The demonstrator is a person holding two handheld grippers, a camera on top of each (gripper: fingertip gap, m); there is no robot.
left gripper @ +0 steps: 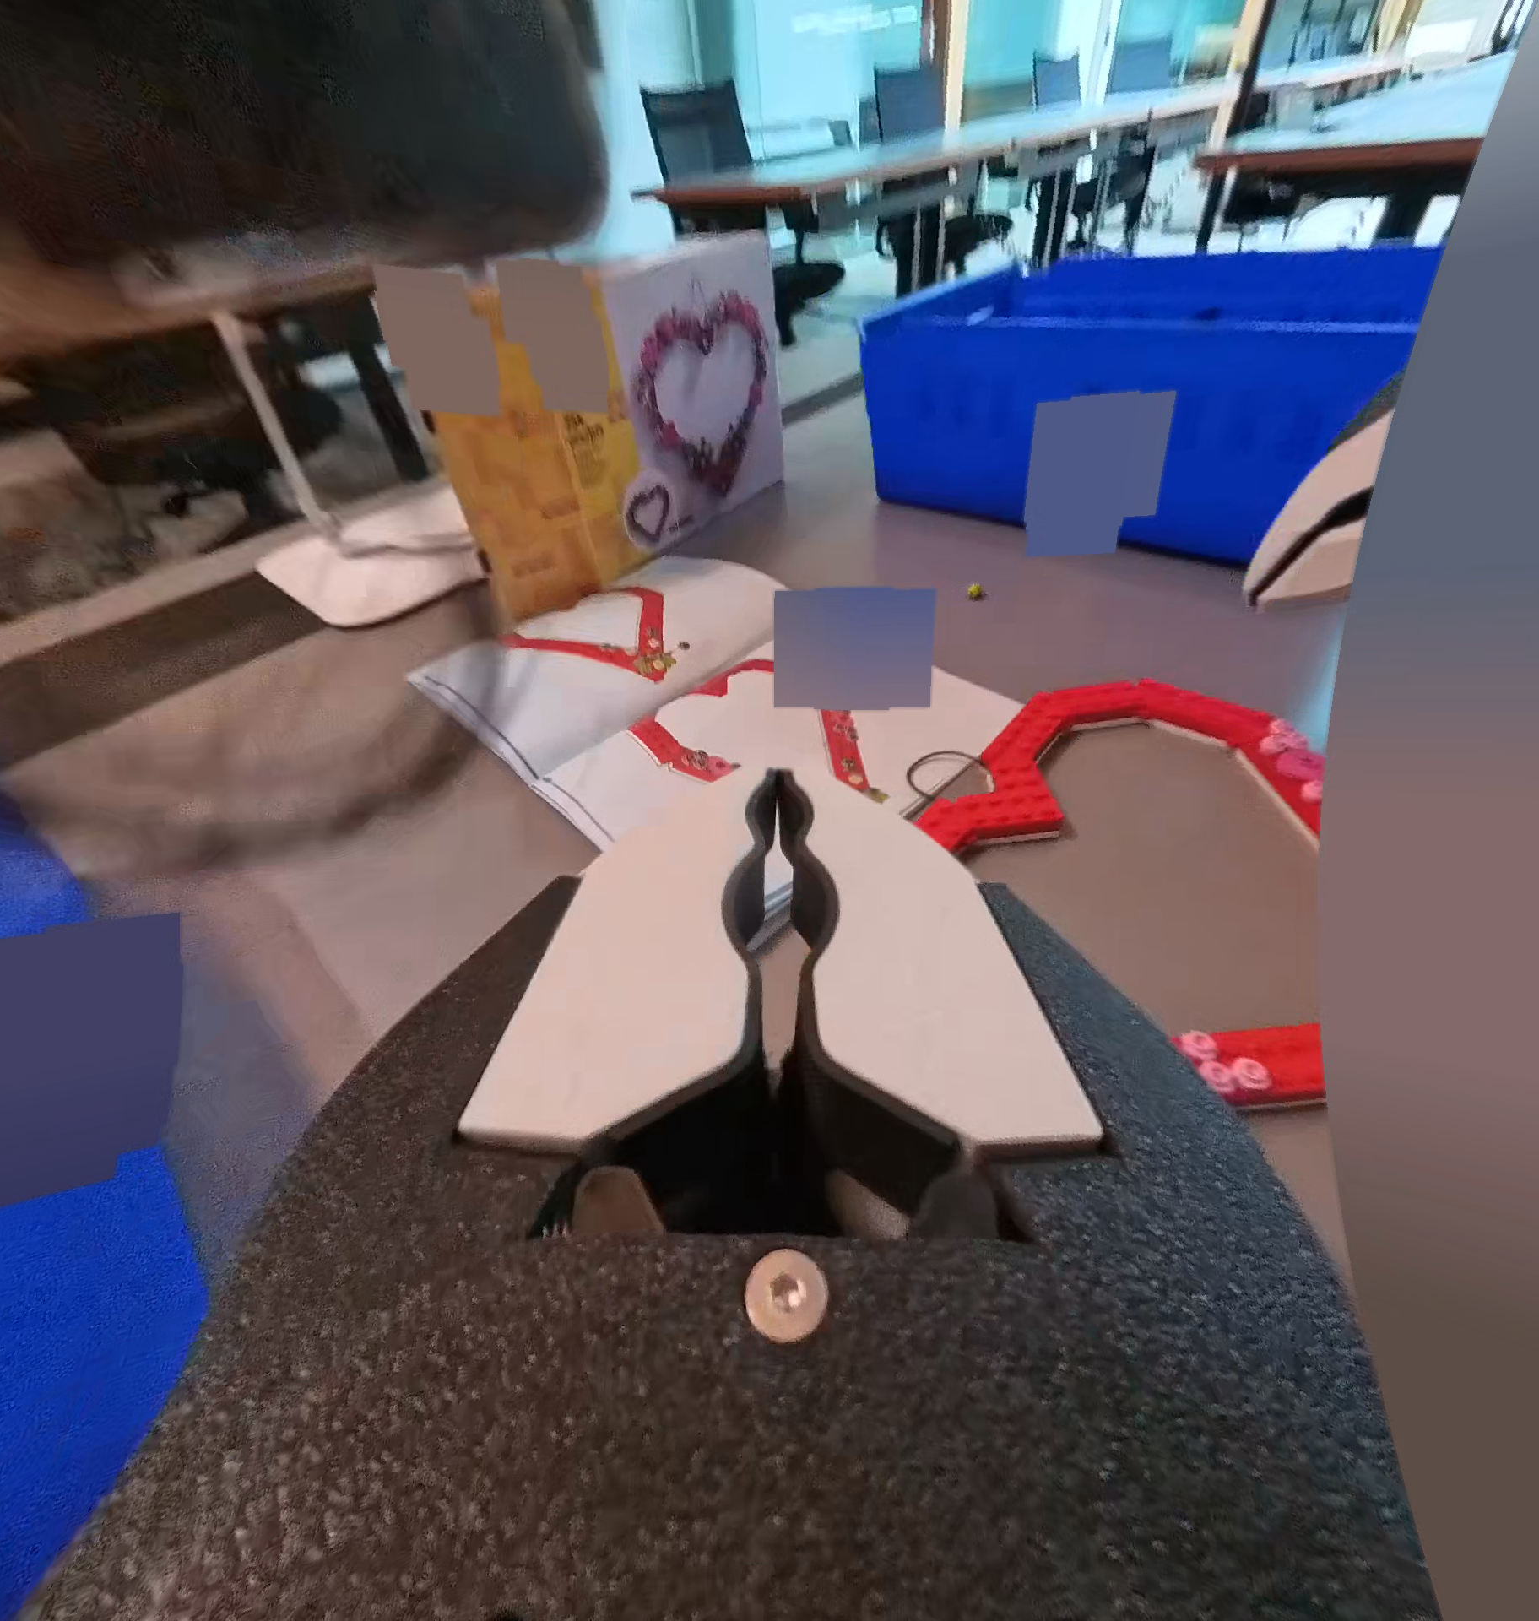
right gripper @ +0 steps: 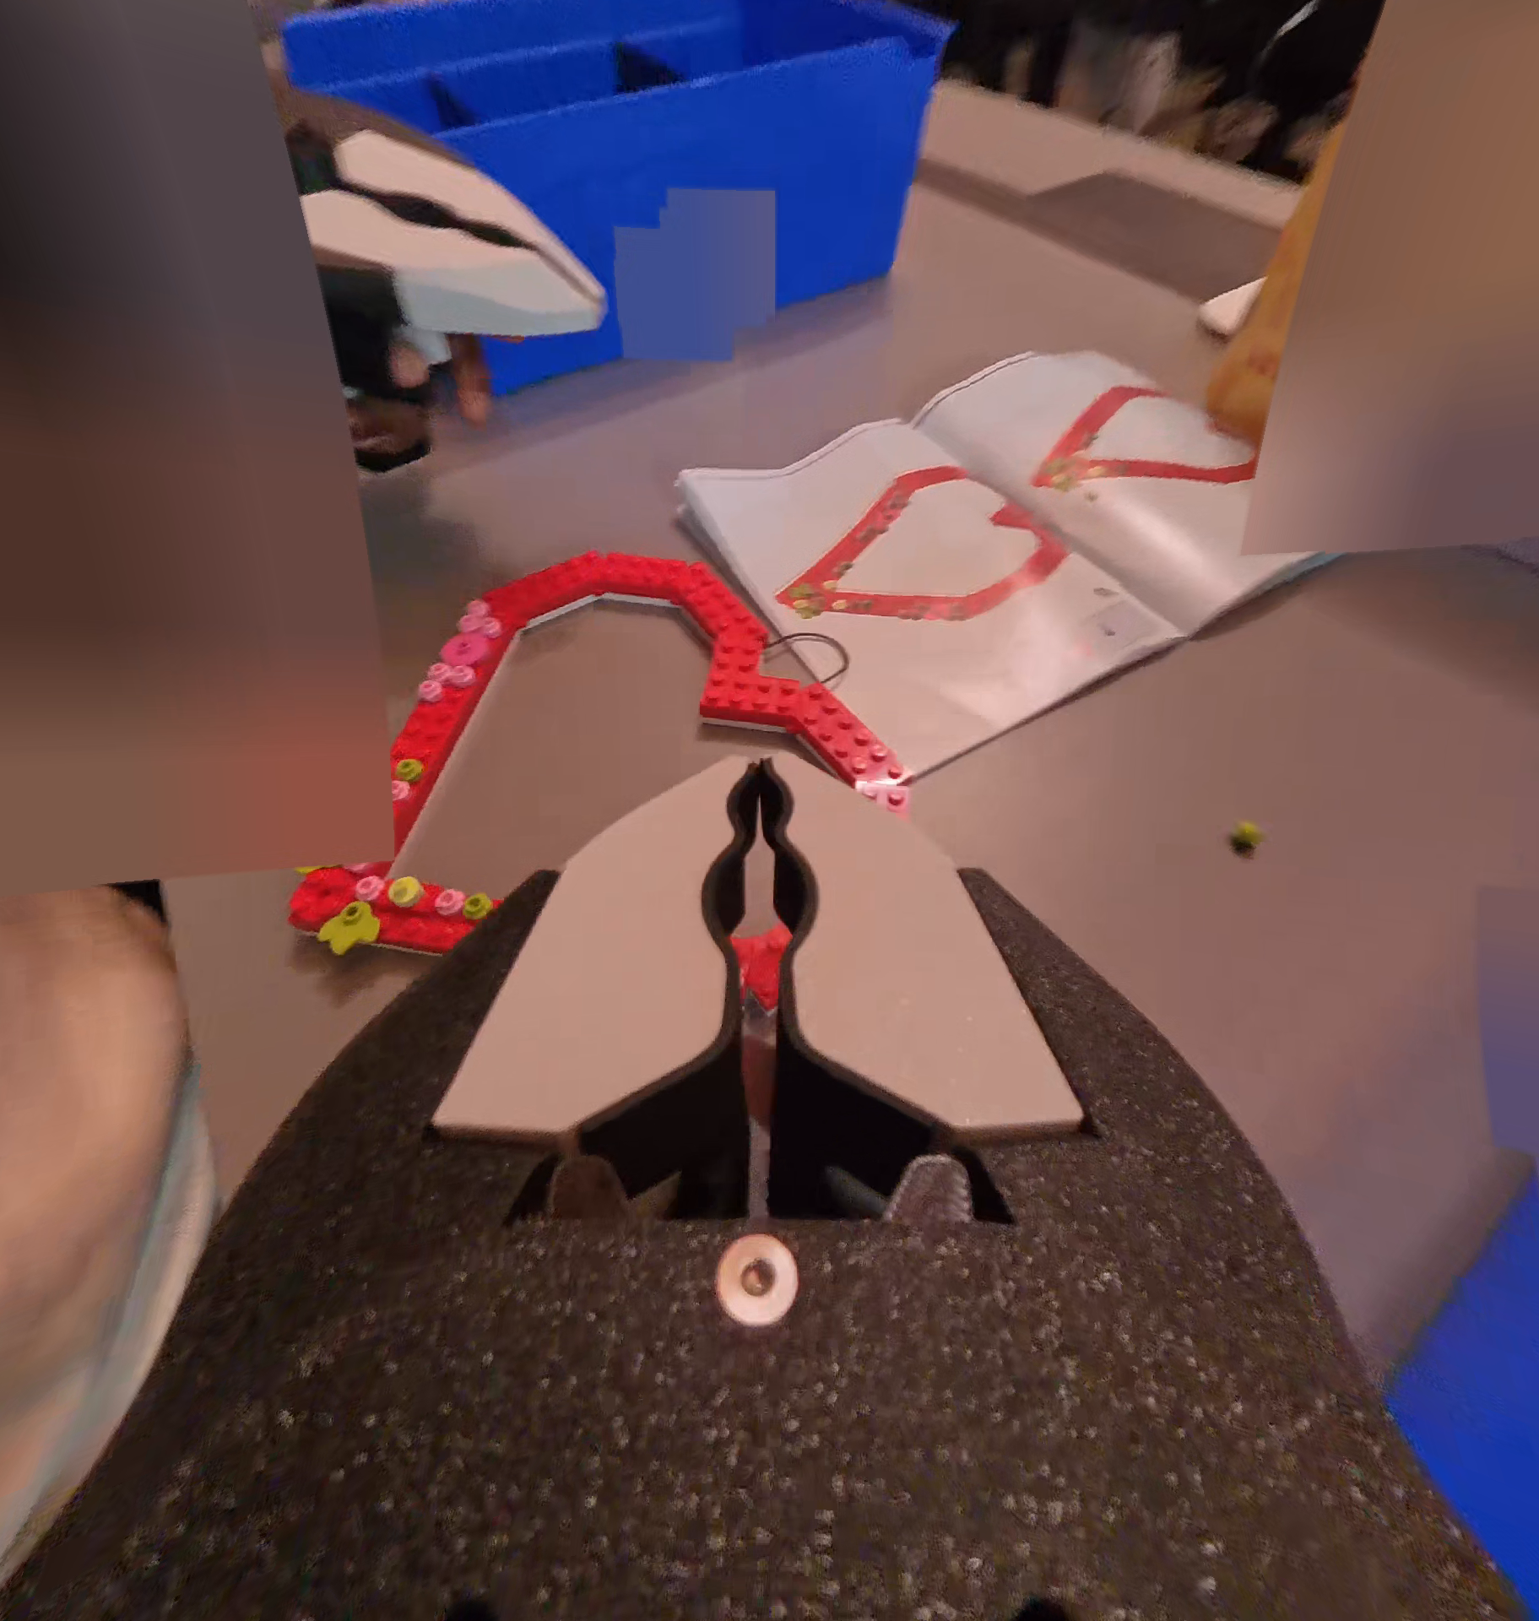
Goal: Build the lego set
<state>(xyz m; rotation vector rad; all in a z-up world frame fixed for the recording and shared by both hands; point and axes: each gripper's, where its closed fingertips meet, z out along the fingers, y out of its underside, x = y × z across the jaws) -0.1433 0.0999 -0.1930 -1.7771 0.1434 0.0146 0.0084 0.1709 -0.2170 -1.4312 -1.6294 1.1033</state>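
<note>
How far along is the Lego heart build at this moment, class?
Done: the red heart frame is joined into an outline, with pink and lime flower studs along one side and near its point. In hand: nothing; the left gripper and right gripper look shut and empty. Left: much red frame is bare, and a loose lime piece lies apart on the table.

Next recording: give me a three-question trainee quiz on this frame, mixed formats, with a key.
1. True or false: the left gripper holds a brick.
2. The instruction booklet lies: A) shut, B) open, C) inside the blue bin.
3. Fill in: the red frame on the table forms a ___ shape.

Key: 1 false, its jaws are shut and empty; 2 B; 3 heart.
</note>
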